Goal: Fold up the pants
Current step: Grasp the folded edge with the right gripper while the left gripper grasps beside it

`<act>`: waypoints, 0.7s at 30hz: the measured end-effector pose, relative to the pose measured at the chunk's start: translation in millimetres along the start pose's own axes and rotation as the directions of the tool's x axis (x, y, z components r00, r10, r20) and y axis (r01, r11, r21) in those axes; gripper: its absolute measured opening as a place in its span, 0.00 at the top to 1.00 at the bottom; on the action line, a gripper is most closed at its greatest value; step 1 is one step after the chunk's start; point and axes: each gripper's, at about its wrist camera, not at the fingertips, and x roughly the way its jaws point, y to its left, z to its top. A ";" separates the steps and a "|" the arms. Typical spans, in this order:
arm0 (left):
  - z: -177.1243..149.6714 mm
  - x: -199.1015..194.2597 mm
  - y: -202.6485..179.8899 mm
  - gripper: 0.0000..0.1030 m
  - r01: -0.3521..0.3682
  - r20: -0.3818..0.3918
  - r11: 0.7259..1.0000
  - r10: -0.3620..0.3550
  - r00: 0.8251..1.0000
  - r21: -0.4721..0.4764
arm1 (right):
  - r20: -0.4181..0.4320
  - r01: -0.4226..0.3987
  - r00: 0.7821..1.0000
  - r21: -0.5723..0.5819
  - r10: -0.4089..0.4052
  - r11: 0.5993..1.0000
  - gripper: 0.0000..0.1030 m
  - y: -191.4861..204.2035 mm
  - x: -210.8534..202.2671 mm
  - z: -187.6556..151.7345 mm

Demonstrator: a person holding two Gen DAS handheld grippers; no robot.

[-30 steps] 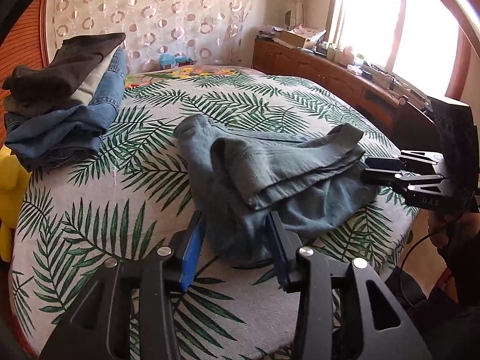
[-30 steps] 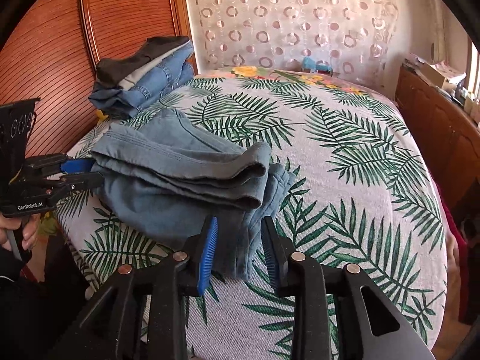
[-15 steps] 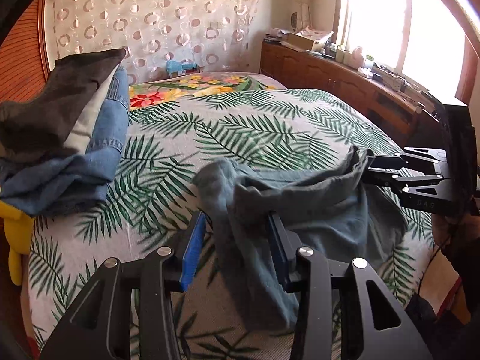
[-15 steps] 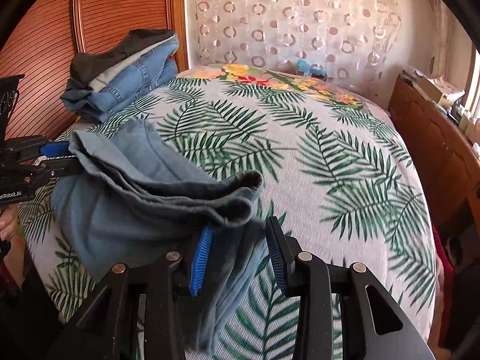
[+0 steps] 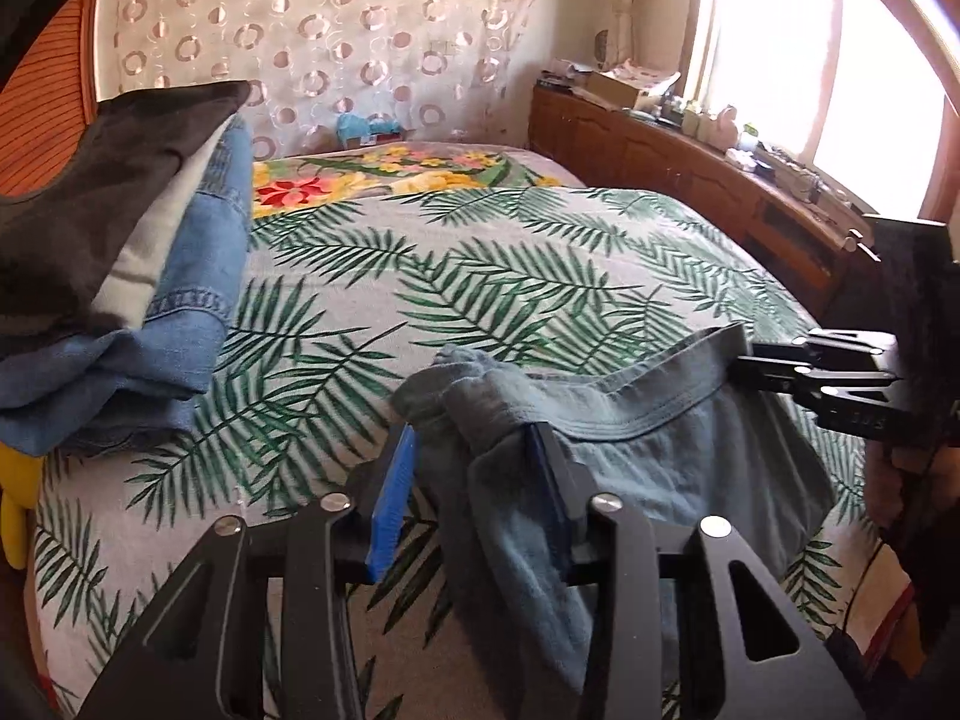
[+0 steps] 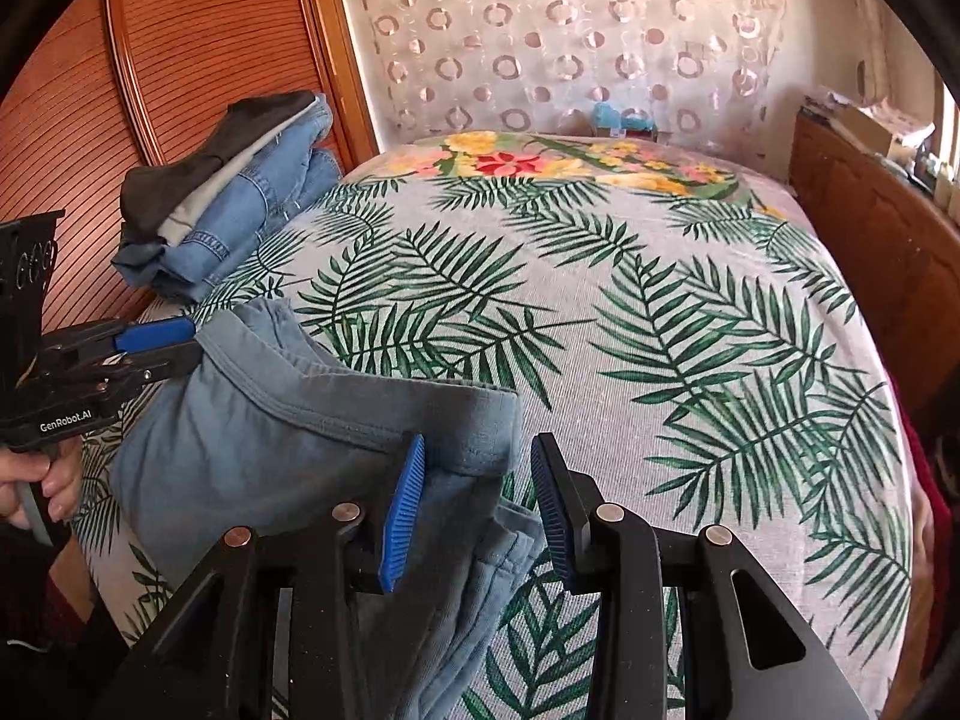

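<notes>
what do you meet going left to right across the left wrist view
clothes stack → left claw gripping the pants → right claw on the waistband edge

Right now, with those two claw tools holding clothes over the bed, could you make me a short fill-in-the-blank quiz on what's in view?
1. Both grippers hold up one pair of grey-blue ____.
2. The bedspread is printed with green palm ____.
3. On the folded stack by the headboard, the top garment is dark ____.
4. The left gripper and right gripper each have ____ finger pads.

Missing words: pants; leaves; grey; blue
</notes>
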 end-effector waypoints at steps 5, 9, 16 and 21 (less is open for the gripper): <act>9.1 6.9 -5.7 0.94 0.041 0.002 0.999 -0.041 0.999 0.017 | 0.014 0.016 1.000 0.010 -0.016 1.000 0.89 -5.1 -2.1 -2.5; 15.6 3.1 -10.3 0.94 0.024 0.032 1.000 -0.025 0.999 0.012 | 0.028 0.041 0.999 0.023 -0.041 0.999 0.90 -2.1 -8.7 -5.0; 8.8 -4.0 -8.9 0.57 -0.039 0.008 0.999 0.039 0.999 0.024 | 0.042 0.037 0.998 0.016 -0.038 0.999 0.86 3.1 -19.7 -7.8; -8.6 -16.5 0.0 0.36 -0.018 0.007 1.000 0.018 1.000 -0.013 | 0.060 0.047 0.997 0.027 -0.049 0.999 0.74 4.7 -38.7 -17.6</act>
